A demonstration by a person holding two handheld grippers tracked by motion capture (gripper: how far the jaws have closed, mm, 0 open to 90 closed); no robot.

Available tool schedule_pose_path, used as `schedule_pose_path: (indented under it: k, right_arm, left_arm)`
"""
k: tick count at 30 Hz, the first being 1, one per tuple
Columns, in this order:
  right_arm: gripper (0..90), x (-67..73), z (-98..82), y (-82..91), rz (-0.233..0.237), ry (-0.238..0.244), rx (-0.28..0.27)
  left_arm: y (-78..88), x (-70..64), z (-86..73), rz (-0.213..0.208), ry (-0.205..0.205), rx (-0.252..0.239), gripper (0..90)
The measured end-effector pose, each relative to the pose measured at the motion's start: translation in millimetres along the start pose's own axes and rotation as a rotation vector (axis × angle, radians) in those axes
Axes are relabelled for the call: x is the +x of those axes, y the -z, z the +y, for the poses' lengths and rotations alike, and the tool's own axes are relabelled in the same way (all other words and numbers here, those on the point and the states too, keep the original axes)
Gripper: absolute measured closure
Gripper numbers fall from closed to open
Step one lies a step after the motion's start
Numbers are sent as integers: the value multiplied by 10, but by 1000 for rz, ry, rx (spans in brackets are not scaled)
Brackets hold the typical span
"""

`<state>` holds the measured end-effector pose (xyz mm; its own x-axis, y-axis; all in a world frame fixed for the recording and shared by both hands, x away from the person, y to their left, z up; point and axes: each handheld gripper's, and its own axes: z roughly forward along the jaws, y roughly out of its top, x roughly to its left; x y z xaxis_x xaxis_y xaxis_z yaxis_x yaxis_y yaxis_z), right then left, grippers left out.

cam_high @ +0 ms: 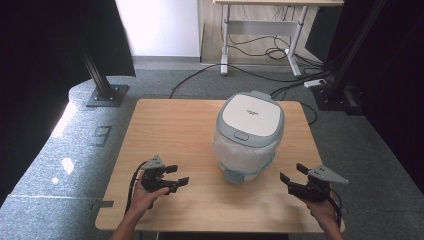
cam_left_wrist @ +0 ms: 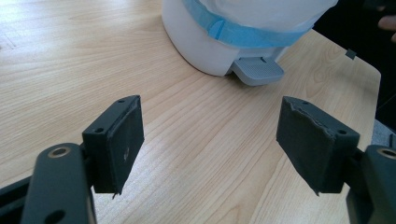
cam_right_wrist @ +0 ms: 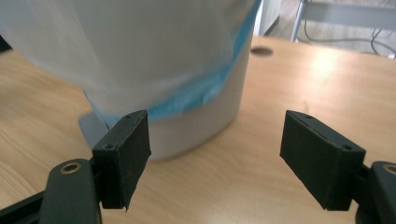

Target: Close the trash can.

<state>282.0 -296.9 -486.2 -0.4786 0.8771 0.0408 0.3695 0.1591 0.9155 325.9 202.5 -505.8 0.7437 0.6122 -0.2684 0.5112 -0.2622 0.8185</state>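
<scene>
I have both claws open and empty, the left gripper (cam_high: 176, 175) and right gripper (cam_high: 292, 175) low over the table's (cam_high: 170, 125) near edge, either side of the bin (cam_high: 249, 135). The bin stands right of centre, lid shut. I judge it light, stiff plastic, smooth-walled and likely to slip; its liner (cam_right_wrist: 140, 51) is thin and tears easily. I'd press the pedal (cam_left_wrist: 258, 70) or take the lid's front latch. I can't see inside the bin, or its far side.
</scene>
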Motion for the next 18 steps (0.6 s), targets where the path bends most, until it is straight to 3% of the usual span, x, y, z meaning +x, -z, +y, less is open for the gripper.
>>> schedule_pose_path:
  k: [4, 8, 18]
  right_arm:
    - [240, -2, -255, -109, 10, -21, 49]
    - [240, -3, -362, -169, 13, -20, 87]
    - [237, -22, -417, -201, -1, -27, 82]
  left_arm:
    - [-4, 3, -3, 1, 0, 2, 228]
    - [-11, 5, -5, 1, 1, 5, 228]
    - [-15, 6, -7, 4, -1, 5, 227]
